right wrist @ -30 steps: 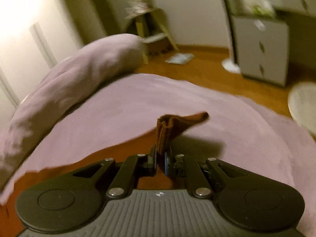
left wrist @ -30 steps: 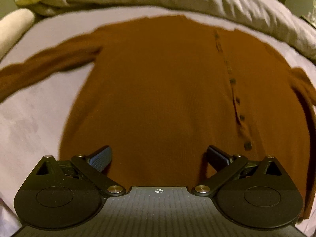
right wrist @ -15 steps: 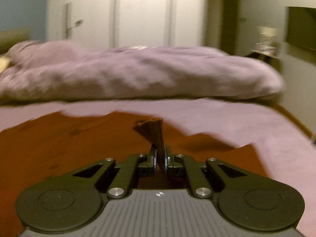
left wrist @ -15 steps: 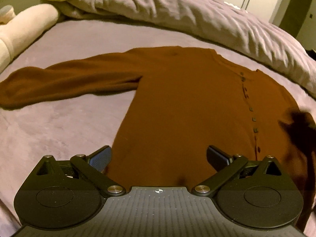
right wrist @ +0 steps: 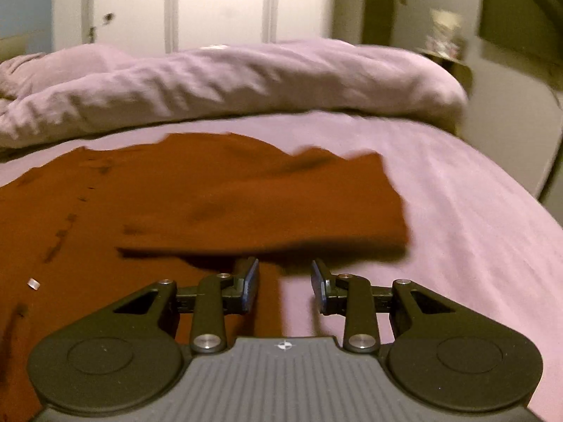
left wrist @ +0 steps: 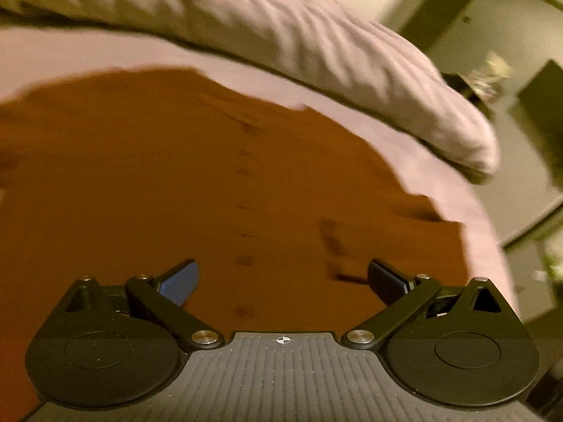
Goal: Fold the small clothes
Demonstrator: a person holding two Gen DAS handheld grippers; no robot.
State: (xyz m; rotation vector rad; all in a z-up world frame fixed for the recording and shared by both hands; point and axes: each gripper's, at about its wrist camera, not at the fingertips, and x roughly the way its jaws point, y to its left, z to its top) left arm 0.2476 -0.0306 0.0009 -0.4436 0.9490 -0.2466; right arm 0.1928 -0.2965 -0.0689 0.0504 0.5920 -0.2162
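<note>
A rust-brown buttoned sweater [left wrist: 176,183] lies flat on the lilac bed sheet [left wrist: 454,161]. Its right sleeve [right wrist: 267,207] is folded across the body, with the cuff end lying just ahead of my right gripper [right wrist: 285,283]. That gripper's jaws are opening and nothing is between them; they hover over the sweater's edge and the sheet. My left gripper [left wrist: 281,277] stands wide open above the sweater's lower front, close to the row of buttons [left wrist: 244,260], gripping nothing.
A rumpled lilac duvet [right wrist: 218,81] is heaped along the far side of the bed. Behind it stand white wardrobe doors [right wrist: 218,3]. A bedside stand with small items [right wrist: 445,40] is at the right. The bed's right edge [right wrist: 527,190] drops to the floor.
My right gripper carried the sleeve cuff over the sweater's body and let it go; the sleeve now lies folded across. The left gripper swung right over the sweater and stayed open.
</note>
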